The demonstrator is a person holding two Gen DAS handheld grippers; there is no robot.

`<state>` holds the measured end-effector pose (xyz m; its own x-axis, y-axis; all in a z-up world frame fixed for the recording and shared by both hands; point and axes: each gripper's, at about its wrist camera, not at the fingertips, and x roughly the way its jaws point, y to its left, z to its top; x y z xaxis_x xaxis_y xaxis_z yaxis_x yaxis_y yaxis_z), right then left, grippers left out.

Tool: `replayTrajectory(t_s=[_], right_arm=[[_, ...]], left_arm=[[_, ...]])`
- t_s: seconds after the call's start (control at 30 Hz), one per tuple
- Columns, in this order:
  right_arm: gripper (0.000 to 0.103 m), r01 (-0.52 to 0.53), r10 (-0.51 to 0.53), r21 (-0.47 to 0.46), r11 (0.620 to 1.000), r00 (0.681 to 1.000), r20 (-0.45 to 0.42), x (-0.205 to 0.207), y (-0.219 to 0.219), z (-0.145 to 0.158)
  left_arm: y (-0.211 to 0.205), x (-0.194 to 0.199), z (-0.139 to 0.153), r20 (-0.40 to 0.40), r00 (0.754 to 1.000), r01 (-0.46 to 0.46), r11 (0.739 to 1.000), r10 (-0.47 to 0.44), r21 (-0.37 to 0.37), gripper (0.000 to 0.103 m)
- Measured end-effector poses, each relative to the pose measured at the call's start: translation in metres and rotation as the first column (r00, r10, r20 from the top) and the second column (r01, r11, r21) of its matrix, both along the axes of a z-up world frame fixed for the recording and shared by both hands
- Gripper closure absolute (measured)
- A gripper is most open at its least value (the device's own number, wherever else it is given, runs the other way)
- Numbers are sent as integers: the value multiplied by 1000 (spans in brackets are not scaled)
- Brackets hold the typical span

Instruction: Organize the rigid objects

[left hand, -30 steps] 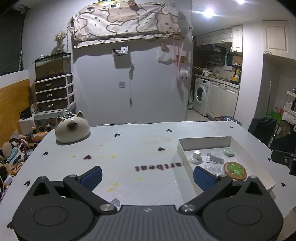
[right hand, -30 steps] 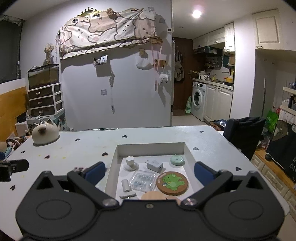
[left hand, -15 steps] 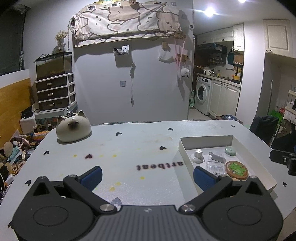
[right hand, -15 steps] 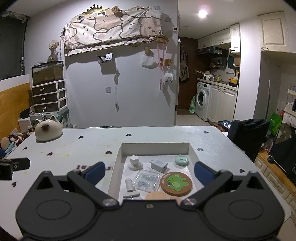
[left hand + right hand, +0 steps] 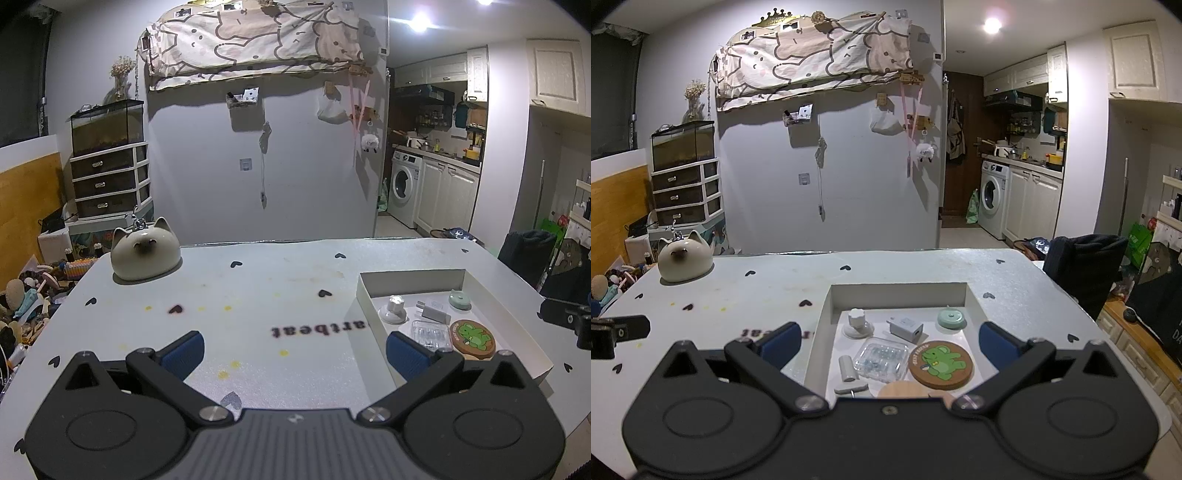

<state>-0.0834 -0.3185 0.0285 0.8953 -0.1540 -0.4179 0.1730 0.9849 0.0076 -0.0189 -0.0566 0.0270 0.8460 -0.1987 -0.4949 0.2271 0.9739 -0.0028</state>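
A shallow white box (image 5: 899,291) (image 5: 410,277) sits on the table's right half. Inside lie a round coaster with a green frog (image 5: 941,364) (image 5: 472,335), a clear plastic case (image 5: 883,359) (image 5: 431,333), a white plug adapter (image 5: 905,328), a mint round piece (image 5: 951,318), a white knob on a disc (image 5: 857,325), a small white cylinder (image 5: 847,367) and a plain wooden disc (image 5: 905,390). My right gripper (image 5: 888,341) hangs open above the box's near end, holding nothing. My left gripper (image 5: 293,350) is open over bare tabletop left of the box.
A cream cat-shaped ceramic pot (image 5: 145,254) (image 5: 685,255) stands at the table's far left corner. The white table (image 5: 258,288) has small black hearts and yellow stains. A dark chair (image 5: 1084,266) stands off the right edge; clutter (image 5: 22,302) lies on the floor at left.
Both grippers have drawn back and risen slightly, so the box and the table look a little farther away. Nothing on the table has moved.
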Motion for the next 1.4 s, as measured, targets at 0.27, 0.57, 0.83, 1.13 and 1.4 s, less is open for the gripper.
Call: replayTrajectory(t_s=[0.27,0.57,0.83,1.13,1.4], right_arm=[[0,-1,1,0,1000,1000,2,0,1,0],[0,-2,2,-1,1000,1000,2,0,1,0],[0,-1,1,-1,1000,1000,3,0,1,1],[0,2,-2,-1,1000,1000,6,-2,2,3],[0,3,-3,1,1000,1000,6,-2,2,3]], left_arm=[[1,0,0,0,1000,-2,1000,2,-2,0],[1,0,-2,1,1000,-5,1000,5,-5,0],[2,0,-2,1,1000,-5,1000,5,-5,0],[2,-1,-2,2,1000,-6,1000,6,-5,0],[2,-1,-2,1,1000,-6,1000,6,-5,0]])
